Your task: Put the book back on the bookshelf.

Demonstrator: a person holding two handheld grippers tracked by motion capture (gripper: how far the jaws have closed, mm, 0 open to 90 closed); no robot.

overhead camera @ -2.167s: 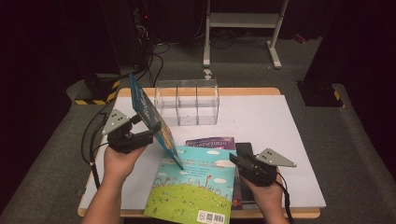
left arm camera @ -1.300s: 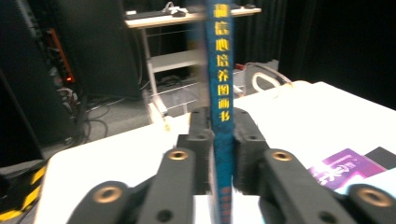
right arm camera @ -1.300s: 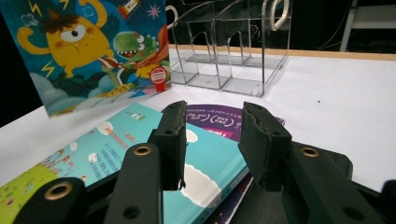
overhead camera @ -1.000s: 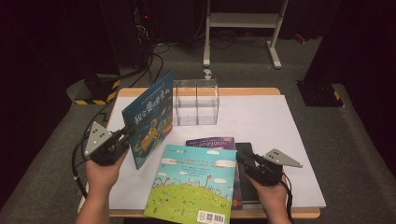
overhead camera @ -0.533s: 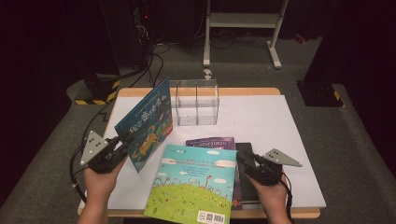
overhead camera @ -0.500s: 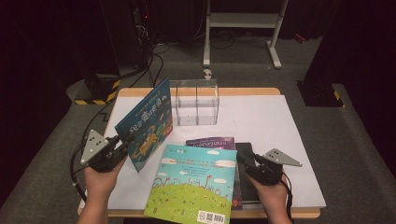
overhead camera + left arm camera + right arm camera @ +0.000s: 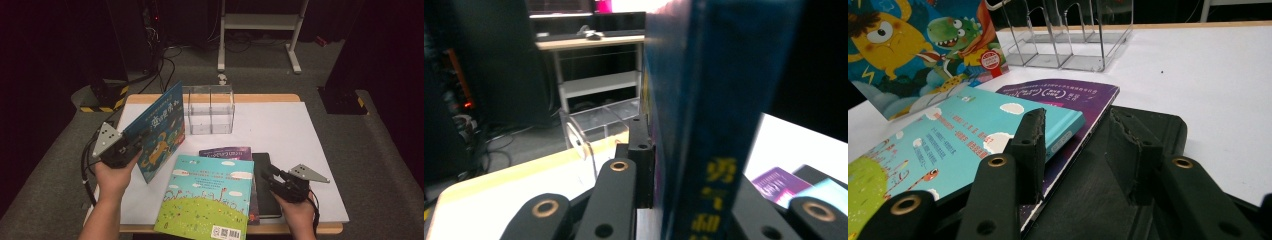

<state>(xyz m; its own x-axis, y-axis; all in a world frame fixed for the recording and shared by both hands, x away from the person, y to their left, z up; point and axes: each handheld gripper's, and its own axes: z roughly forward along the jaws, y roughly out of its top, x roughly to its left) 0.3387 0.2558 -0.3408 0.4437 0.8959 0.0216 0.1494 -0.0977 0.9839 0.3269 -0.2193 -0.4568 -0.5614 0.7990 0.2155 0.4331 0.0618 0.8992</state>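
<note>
A blue monster picture book (image 7: 160, 127) stands upright on its lower edge at the table's left. My left gripper (image 7: 136, 143) is shut on its near edge, the jaws having just closed tighter. In the left gripper view the book's spine (image 7: 719, 125) rises between my fingers (image 7: 641, 160). My right gripper (image 7: 268, 175) hovers open at the front right. In its own view its jaws (image 7: 1075, 135) stand apart over the corner of a teal book (image 7: 948, 145) and a black notebook (image 7: 1170, 127), gripping nothing. The teal book (image 7: 210, 200) lies on a purple book (image 7: 225, 152).
A clear acrylic divider rack (image 7: 210, 110) stands at the back middle of the white table sheet (image 7: 290, 130), just right of the upright book. The black notebook (image 7: 261, 159) lies beside the stack. Cables and a yellow-black striped block (image 7: 102, 97) lie off the left edge.
The left hand swung the blue book off the stack to the left, turning its cover toward me, and has just nudged slightly back toward the rack. The right gripper stayed put.
</note>
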